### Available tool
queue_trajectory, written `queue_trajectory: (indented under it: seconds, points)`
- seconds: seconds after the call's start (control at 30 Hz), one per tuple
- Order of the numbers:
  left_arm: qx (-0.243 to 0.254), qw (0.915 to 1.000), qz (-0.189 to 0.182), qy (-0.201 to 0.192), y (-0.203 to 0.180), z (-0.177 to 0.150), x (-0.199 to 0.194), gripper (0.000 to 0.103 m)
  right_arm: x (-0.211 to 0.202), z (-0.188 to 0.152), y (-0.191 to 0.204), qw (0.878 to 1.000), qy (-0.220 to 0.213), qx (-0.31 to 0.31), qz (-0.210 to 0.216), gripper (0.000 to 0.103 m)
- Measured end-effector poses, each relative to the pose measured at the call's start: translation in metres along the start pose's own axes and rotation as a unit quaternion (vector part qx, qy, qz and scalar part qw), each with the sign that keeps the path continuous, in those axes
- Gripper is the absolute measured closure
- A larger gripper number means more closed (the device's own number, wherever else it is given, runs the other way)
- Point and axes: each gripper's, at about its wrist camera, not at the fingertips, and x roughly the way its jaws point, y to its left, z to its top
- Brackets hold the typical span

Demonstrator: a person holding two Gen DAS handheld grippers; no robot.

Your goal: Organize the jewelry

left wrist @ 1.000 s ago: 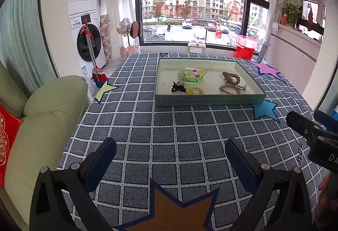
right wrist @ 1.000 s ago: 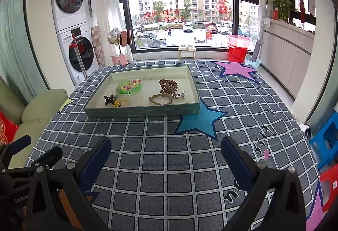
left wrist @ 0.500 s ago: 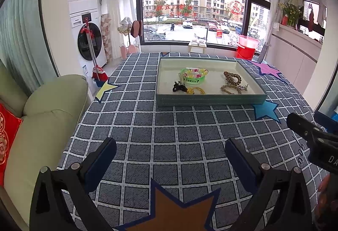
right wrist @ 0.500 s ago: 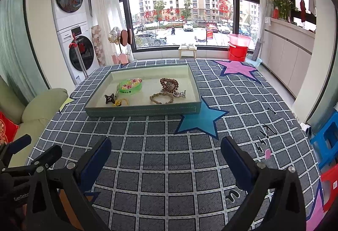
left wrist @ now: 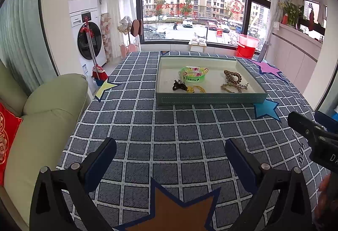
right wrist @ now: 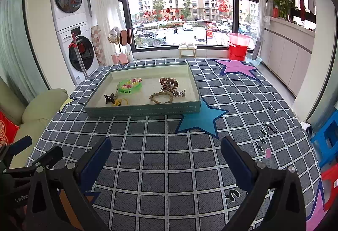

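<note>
A shallow teal tray (left wrist: 209, 98) (right wrist: 143, 109) lies far ahead on the checked cloth. Inside it sit a green band with coloured beads (left wrist: 193, 74) (right wrist: 129, 85), a black clip (left wrist: 179, 85) (right wrist: 109, 98), a yellow cord (left wrist: 197, 89) (right wrist: 122, 101), a brown coiled bracelet (left wrist: 232, 77) (right wrist: 169, 83) and a braided bracelet with a silver charm (left wrist: 233, 88) (right wrist: 163, 97). My left gripper (left wrist: 170, 151) is open and holds nothing, well short of the tray. My right gripper (right wrist: 165, 146) is open too, nothing between its fingers, also short of the tray.
The checked grey cloth (left wrist: 169, 125) carries star patches, one blue (right wrist: 200, 118) at the tray's near right corner. A green sofa (left wrist: 44, 121) with a red cushion lies left. Stacked washing machines (left wrist: 86, 30), a mop, red buckets (right wrist: 237, 46) and a window stand beyond.
Both views have shifted slightly, the tray sliding a little right in each. Both grippers stay open and nothing in the tray has moved.
</note>
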Motion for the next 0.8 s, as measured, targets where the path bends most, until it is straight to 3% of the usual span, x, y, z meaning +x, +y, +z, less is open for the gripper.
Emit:
queue_trajectory:
  seconds: [0.8]
  points:
    - [0.001, 1.0, 0.002, 0.002, -0.0019, -0.0049, 0.0022, 0.0, 0.0015, -0.0051, 0.0031, 1.0, 0.004, 0.002, 0.002, 0.0]
